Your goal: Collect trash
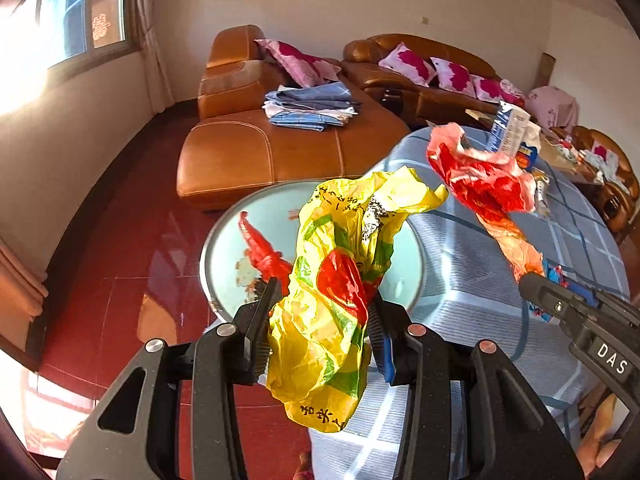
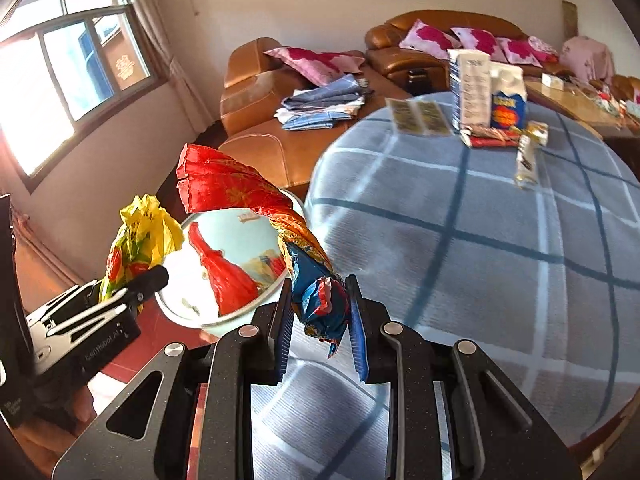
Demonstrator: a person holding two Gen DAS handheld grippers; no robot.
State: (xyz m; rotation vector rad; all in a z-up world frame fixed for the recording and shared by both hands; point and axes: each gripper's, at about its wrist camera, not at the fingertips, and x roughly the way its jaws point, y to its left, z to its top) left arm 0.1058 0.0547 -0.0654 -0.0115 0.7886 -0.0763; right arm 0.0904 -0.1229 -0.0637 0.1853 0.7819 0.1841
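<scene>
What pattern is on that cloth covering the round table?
The cloth covering the round table is grey-blue with a wide check of dark blue and white lines, clearest in the right wrist view.

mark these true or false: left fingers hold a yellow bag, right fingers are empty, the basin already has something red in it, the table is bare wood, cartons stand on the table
1. The left gripper holds a yellow bag: true.
2. The right gripper is empty: false, its fingers clamp a red and blue wrapper.
3. The basin has a red bag in it: true.
4. The table is bare wood: false, a blue checked cloth covers it.
5. Cartons stand on the table: true.
</scene>
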